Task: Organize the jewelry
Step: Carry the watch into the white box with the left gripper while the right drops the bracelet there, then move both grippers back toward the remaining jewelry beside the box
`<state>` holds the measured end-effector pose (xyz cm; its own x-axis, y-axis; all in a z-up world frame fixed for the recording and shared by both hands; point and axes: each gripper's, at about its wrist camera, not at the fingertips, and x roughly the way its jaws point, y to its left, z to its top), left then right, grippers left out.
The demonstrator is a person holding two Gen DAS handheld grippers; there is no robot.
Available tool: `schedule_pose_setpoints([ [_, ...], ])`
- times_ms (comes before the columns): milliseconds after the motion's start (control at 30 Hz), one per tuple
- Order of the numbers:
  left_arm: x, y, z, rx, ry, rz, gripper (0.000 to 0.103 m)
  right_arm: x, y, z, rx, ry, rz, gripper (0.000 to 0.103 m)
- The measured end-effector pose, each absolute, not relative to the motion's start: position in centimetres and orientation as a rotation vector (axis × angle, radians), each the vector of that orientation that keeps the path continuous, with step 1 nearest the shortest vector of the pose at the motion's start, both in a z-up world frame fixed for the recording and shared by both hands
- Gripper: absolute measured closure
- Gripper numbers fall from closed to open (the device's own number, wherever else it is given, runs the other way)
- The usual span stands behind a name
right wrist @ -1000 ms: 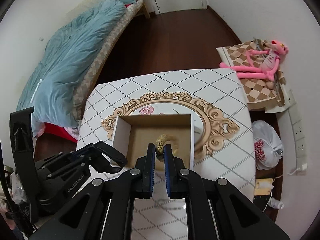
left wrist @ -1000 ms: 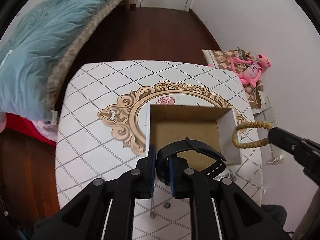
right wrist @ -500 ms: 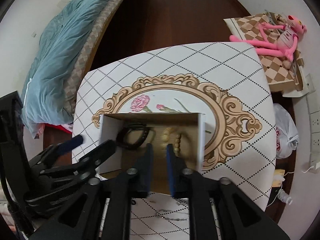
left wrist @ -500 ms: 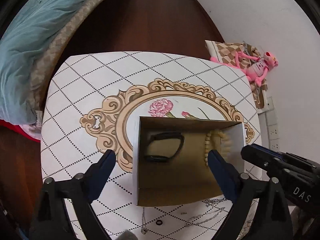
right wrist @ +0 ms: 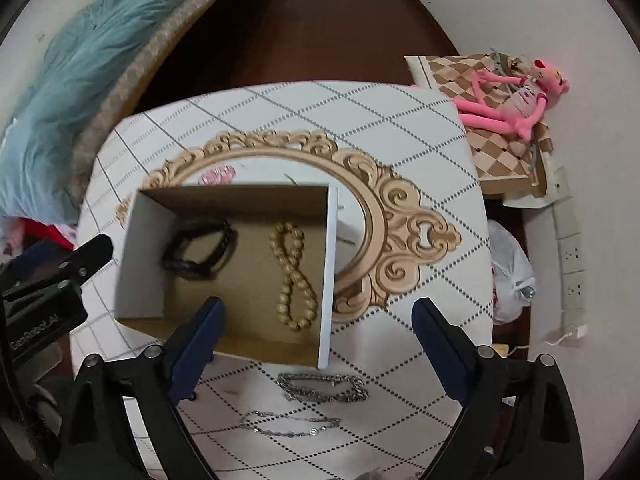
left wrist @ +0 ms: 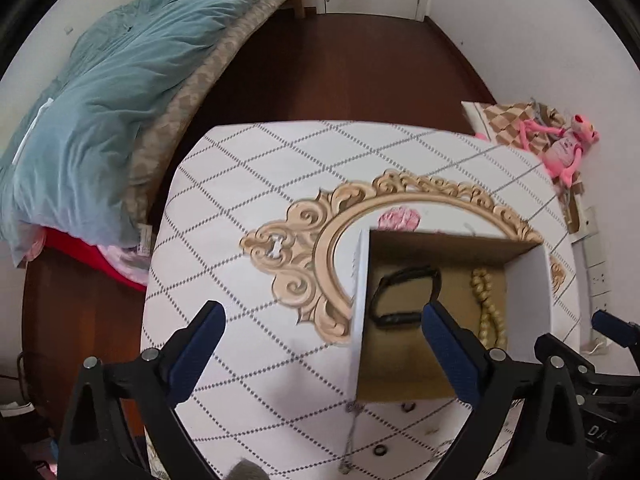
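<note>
A cardboard box (right wrist: 326, 280), white outside and brown inside, stands on the patterned table (right wrist: 440, 140). Inside it lie a black wristband (right wrist: 200, 248) on the left and a wooden bead bracelet (right wrist: 292, 276) on the right; both also show in the left wrist view, the wristband (left wrist: 404, 296) and the beads (left wrist: 490, 312). My left gripper (left wrist: 324, 344) hovers over the box's left wall, jaws opening wide and empty. My right gripper (right wrist: 320, 332) hangs above the box's near right corner, jaws opening, nothing between them. A thick silver chain (right wrist: 324, 388) and a thin chain (right wrist: 288, 426) lie in front of the box.
Two small dark rings (left wrist: 380, 450) and a thin chain (left wrist: 352, 432) lie near the table's front edge. A bed with a teal blanket (left wrist: 100, 100) is at the left. At the right are a pink plush toy (right wrist: 512, 100), a plastic bag (right wrist: 512, 276) and wall sockets (right wrist: 572, 256).
Both grippers went from shut to wide open. The black wristband left the left jaws and the beads left the right jaws; both now lie in the box. The right gripper sank.
</note>
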<state>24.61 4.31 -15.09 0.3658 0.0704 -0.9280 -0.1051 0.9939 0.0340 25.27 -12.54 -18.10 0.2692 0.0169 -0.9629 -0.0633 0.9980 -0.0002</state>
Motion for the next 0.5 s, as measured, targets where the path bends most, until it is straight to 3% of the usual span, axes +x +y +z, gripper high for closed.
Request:
schedule_pose_setpoints([
  [500,19.4,3.9,-10.8,0.017,1.085,0.139,0.003,20.9,-11.9,-16.0,-0.06,1.224,0.003,0.008],
])
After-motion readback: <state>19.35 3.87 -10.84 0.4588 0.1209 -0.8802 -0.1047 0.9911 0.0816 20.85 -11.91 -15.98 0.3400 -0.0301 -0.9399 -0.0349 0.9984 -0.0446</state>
